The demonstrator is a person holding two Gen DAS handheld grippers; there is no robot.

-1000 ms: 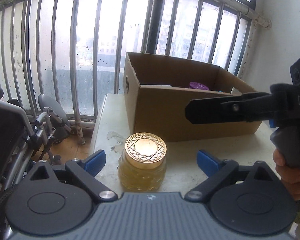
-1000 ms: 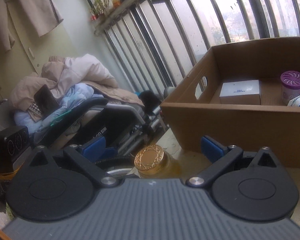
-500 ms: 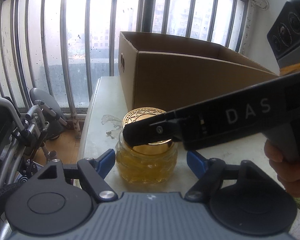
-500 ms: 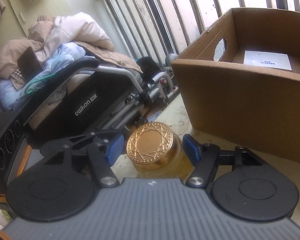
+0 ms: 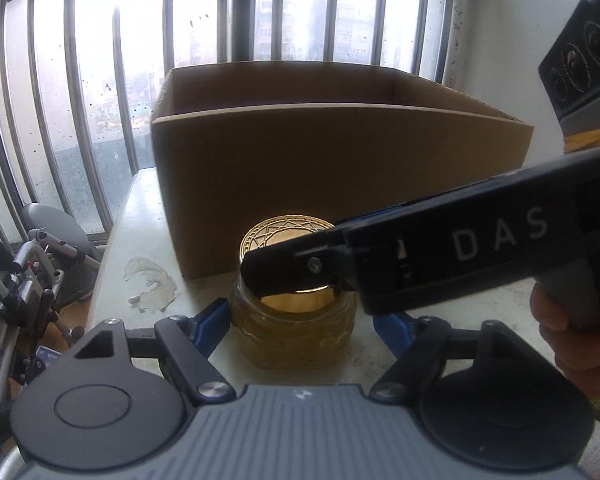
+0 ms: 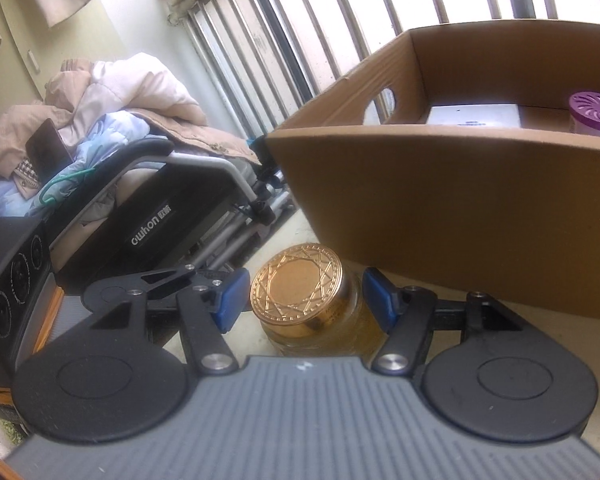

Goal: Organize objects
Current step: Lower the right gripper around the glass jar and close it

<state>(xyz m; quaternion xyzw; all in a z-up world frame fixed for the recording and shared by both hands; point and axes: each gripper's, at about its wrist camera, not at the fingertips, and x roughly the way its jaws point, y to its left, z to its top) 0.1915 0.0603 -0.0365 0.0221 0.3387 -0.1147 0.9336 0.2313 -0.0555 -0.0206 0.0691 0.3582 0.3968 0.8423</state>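
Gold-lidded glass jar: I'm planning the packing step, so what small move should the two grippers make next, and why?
Probably lift it straight up, both together. Both grippers' jaws have just been closing: the left gripper now seems clamped on the amber glass jar at its body, the right gripper on its gold lid. The brown cardboard box wall stands taller right behind it.

Both fisheye views sit close above the bench [image 5: 140, 216], angled downward. The left wrist camera faces the barred window [image 5: 100, 60]; the right wrist camera faces the wheelchair [image 6: 152, 216]. Both share the gold-lidded jar [image 5: 296, 320] [image 6: 308, 300] and cardboard box [image 5: 340, 184] [image 6: 460, 200].
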